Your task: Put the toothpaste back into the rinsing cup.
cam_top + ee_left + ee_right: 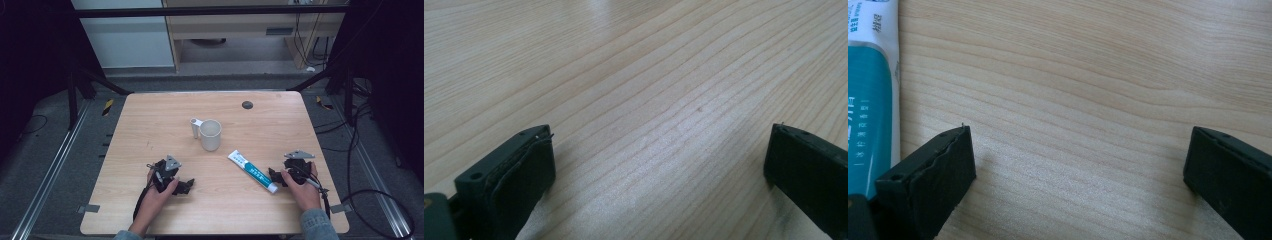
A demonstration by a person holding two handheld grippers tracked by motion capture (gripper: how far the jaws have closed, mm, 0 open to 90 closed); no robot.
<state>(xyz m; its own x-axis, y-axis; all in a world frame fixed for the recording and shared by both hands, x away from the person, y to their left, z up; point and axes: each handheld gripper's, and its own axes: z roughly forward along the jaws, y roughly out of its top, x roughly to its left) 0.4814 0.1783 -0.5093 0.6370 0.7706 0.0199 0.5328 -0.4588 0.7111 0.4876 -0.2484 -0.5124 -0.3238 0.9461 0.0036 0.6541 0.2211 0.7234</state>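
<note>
The toothpaste tube (252, 171) lies flat on the wooden table (150, 115), in the near right part, slanted, with its cap end toward the person. The right gripper (273, 176) rests on the table just beside this cap end; its jaws stand wide apart and nothing is between them. The left gripper (186, 186) rests in the near left part, well apart from the tube, also with jaws wide apart and empty.

A white mug (210, 134) stands upright near the middle of the table, and a small white upright thing (195, 127) stands just beside it on the left. Between the mug and both grippers there is free wood. The far corners and the left edge have much room also. A dark round spot (247, 105) sits near the far edge.

The right gripper view shows the tube (870, 95) close at the left side, next to the left jaw, with teal colour and print. The left gripper view shows bare wood grain (649, 100) between its jaws.
</note>
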